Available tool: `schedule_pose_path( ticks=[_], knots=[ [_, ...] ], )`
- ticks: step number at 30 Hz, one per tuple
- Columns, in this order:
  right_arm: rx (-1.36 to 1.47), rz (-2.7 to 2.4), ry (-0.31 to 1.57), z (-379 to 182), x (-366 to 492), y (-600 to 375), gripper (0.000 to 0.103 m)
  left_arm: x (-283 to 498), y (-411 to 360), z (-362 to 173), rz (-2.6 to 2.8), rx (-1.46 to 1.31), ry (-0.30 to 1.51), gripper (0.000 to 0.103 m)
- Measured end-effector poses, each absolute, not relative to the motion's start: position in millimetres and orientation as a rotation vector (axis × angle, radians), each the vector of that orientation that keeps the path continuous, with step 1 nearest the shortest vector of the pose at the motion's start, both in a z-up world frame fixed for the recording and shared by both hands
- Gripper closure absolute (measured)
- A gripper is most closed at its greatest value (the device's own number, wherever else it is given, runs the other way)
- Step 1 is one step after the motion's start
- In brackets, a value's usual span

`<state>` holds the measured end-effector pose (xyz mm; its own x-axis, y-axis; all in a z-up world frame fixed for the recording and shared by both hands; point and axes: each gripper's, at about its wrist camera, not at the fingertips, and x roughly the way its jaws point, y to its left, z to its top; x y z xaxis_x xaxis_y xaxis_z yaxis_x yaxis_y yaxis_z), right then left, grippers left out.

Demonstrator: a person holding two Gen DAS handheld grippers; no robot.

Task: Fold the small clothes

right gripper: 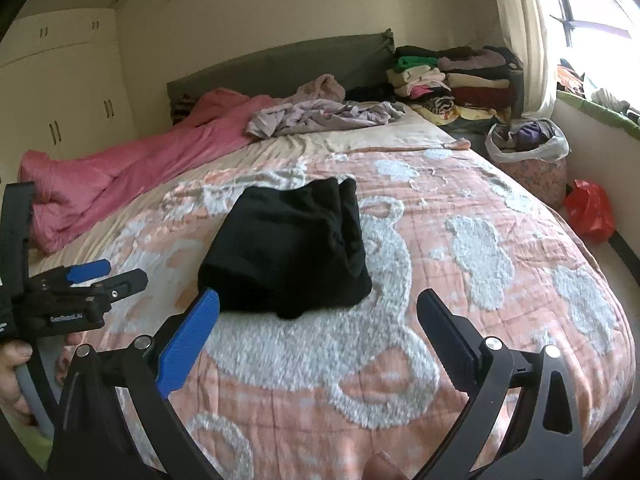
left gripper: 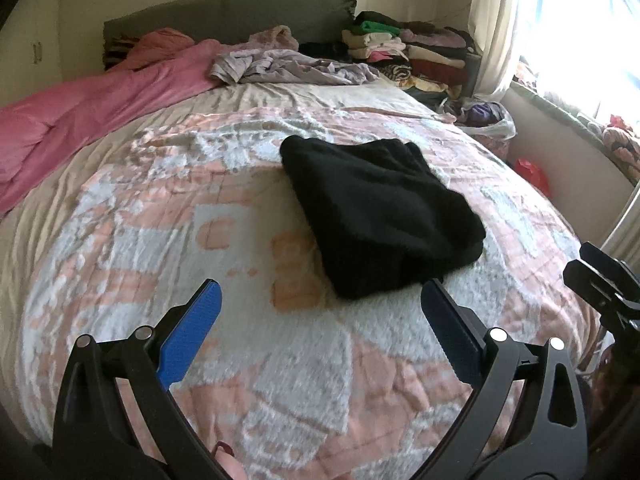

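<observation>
Right, my left claw point(left gripper: 320, 300) hangs over the bed with its blue pads spread wide and nothing between them. My right claw point(right gripper: 318, 308) is released too, pads apart and bare. Just ahead of both lies the black garment point(left gripper: 380, 216), folded into a thick bundle on the pink and white blanket point(left gripper: 240, 360), near the middle of the bed. Further back, a pink quilt point(left gripper: 92, 120) is bunched along the left side, and stacked clothes point(right gripper: 452, 76) sit by the headboard.
</observation>
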<state>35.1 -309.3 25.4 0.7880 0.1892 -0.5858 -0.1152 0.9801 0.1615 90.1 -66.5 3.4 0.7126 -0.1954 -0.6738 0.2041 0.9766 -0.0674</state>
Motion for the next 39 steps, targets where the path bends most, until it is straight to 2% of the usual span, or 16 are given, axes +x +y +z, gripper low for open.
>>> schedule_pose_path(
  ticks=[18, 39],
  knots=[
    [0.082, 0.14, 0.745, -11.1, 12.4, -290.8, 0.004, 46.9, -43.8, -34.6, -0.175, 0.019, 0.796, 0.01],
    [0.056, 0.151, 0.766, -14.6, 11.2, -281.6, 0.004, 47.6, -42.2, -35.9, -0.171, 0.01, 0.806, 0.01]
  ],
)
